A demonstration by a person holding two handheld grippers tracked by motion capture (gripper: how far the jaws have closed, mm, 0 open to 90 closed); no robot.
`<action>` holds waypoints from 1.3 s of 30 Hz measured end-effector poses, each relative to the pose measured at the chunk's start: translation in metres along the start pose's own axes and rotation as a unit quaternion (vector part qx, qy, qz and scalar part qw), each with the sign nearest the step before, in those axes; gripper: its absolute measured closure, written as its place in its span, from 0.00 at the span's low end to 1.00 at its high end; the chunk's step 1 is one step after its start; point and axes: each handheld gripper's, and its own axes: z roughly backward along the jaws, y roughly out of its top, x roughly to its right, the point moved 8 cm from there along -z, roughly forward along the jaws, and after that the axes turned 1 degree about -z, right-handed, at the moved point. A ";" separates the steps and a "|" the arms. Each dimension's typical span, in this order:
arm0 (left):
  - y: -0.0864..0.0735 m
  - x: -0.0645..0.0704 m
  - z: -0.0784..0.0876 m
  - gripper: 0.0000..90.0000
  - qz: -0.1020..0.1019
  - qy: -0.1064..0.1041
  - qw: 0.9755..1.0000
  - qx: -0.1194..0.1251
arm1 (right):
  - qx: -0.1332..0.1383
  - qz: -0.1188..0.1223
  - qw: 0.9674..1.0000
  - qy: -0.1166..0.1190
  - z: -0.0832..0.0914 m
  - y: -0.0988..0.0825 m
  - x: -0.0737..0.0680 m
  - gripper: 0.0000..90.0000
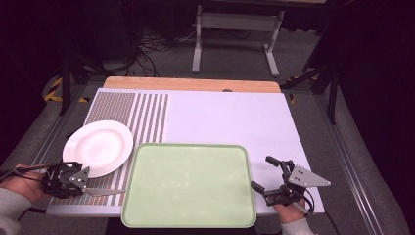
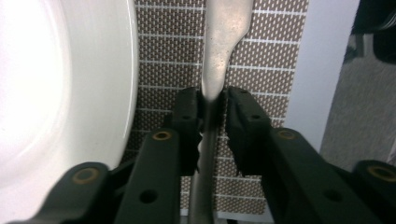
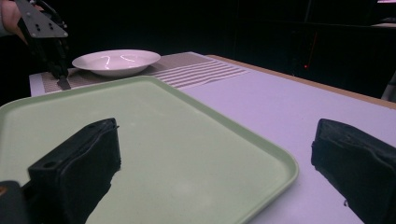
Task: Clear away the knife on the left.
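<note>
- Open tabletop (image 1: 230, 117) beyond the green tray (image 1: 188, 183), free for passage.
- White plate (image 1: 98, 147) close beside the left gripper (image 1: 80, 188), blocking that side.
- Tray rim just beside the right gripper (image 1: 266, 176).

Table brightly lit from above — surroundings dark — plate (image 2: 51, 93) glares.
</note>
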 end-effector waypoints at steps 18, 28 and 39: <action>0.003 0.002 -0.002 0.89 -0.030 0.000 0.999 -0.015 | 0.005 -0.001 1.000 0.005 0.005 0.002 -0.005 0.02; 0.003 0.002 -0.001 0.89 -0.031 0.002 0.999 -0.015 | 0.005 -0.004 1.000 0.006 0.004 0.000 -0.003 0.02; 0.001 0.004 0.004 0.89 -0.026 0.009 0.999 -0.017 | 0.007 -0.008 1.000 0.007 0.003 0.001 -0.003 0.02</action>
